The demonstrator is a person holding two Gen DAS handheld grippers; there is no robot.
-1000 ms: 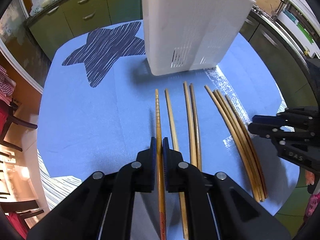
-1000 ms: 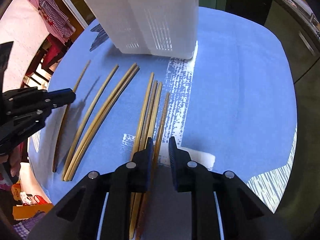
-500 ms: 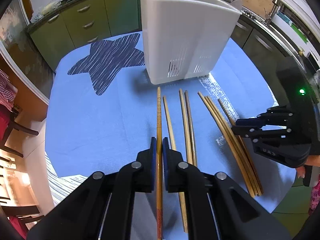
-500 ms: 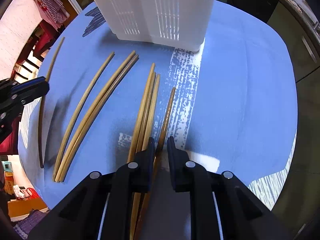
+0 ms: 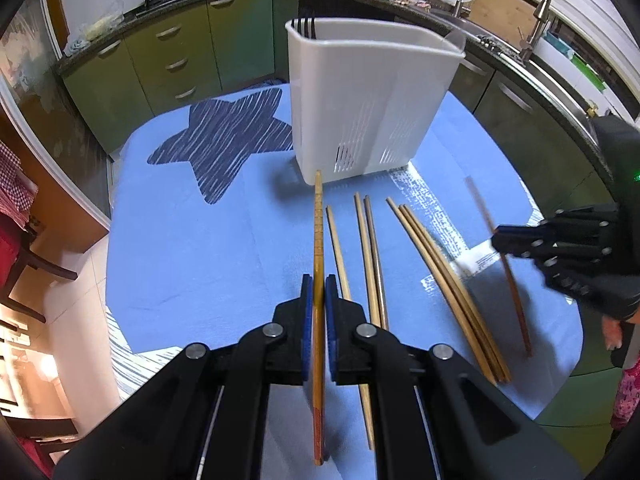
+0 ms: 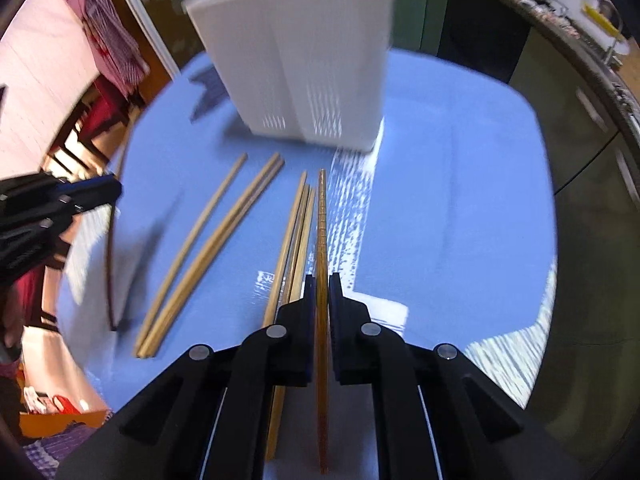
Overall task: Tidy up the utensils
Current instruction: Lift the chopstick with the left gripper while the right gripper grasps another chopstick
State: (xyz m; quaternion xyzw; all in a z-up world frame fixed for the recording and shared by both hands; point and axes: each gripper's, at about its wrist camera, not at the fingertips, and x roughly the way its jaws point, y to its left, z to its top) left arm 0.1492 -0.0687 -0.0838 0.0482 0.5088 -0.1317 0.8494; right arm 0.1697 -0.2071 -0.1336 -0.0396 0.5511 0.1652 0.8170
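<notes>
On the round table under a light blue cloth with a dark blue striped star, a tall white plastic utensil holder with slotted sides stands upright at the far side. The left gripper is clamped on a long ridged bamboo chopstick, its tip pointing toward the holder's base. The right gripper is pinched tight on another ridged brown chopstick, held clear of the cloth. Between the two tools the loose wooden chopsticks lie on the cloth in front of the holder: a single one, a pair side by side, then a bundle of three touching along their length.
</notes>
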